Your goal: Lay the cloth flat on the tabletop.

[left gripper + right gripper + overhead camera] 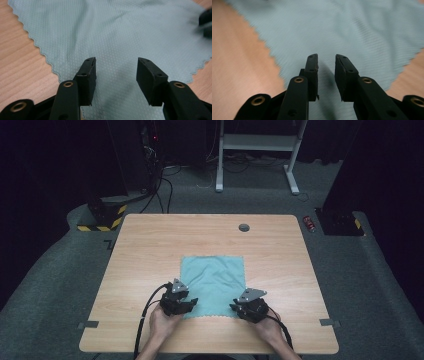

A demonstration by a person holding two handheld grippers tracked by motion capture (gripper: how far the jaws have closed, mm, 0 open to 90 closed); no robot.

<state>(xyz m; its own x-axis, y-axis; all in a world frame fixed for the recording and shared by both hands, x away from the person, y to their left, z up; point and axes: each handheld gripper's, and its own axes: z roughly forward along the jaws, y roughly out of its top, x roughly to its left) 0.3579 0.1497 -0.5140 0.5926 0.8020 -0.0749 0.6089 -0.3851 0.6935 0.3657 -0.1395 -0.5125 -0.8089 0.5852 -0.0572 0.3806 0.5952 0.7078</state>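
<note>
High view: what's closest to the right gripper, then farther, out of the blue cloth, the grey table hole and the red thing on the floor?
From the right gripper:
1. Blue cloth, right beside it.
2. Grey table hole, at the far edge.
3. Red thing, on the floor beyond the table's far right corner.

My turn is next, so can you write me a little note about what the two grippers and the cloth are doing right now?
Left gripper: open, jaws over the near left corner of the cloth, nothing pinched.
Right gripper: open, jaws over the near right corner, nothing pinched.
Cloth: spread nearly flat on the table, with a few soft wrinkles.
Done: cloth is laid out.
Left: it looks like each near corner wants gripping next, perhaps for a fold.
</note>
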